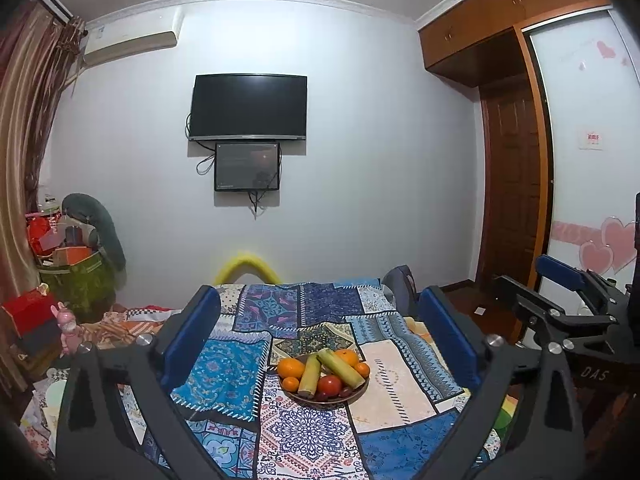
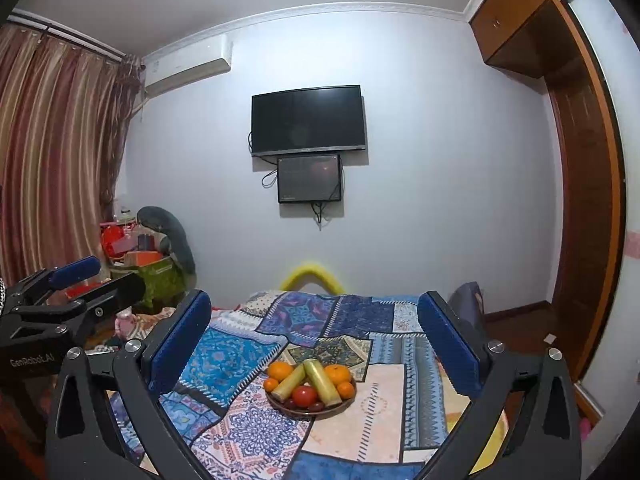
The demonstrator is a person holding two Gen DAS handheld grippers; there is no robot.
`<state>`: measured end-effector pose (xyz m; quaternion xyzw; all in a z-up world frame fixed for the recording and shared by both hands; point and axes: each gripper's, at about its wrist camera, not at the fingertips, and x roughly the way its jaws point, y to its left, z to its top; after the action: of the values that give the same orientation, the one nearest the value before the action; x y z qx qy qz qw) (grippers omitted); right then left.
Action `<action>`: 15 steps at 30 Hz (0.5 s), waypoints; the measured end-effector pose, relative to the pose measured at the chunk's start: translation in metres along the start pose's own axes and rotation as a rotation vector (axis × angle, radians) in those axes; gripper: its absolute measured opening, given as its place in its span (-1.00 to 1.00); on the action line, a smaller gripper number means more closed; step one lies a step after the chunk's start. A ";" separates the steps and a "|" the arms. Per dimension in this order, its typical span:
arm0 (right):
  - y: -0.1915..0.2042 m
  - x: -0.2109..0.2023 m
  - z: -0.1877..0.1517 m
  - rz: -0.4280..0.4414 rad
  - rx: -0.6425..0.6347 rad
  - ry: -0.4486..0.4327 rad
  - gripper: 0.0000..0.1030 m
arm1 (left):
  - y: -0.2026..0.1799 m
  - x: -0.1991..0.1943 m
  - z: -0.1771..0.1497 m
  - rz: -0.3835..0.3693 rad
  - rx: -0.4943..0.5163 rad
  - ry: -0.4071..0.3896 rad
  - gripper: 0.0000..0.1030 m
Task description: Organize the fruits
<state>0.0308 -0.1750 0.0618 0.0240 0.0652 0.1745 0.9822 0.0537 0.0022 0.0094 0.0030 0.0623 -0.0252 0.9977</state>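
Hovering level, both tongs [image 1: 320, 340] [image 2: 314, 344] gape wide toward the fruit plate [image 1: 352, 396].

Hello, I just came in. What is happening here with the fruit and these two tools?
A person holds two grippers above a bed with a patchwork cover. The left gripper and the right gripper are both open and hold nothing. Between their fingers lies a brown plate with oranges, a tomato, two pale green stalks and some small dark fruits. All the fruit is on the plate; neither gripper touches it.
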 end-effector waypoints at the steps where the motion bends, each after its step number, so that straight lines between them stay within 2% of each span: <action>1: 0.000 0.000 0.000 0.001 0.001 0.000 1.00 | 0.000 -0.001 0.000 -0.002 0.000 -0.002 0.97; 15: 0.002 -0.004 0.002 -0.003 -0.003 -0.007 1.00 | 0.000 -0.001 0.000 -0.013 -0.010 -0.006 0.99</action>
<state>0.0266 -0.1744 0.0642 0.0233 0.0614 0.1730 0.9827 0.0528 0.0019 0.0093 -0.0023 0.0595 -0.0315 0.9977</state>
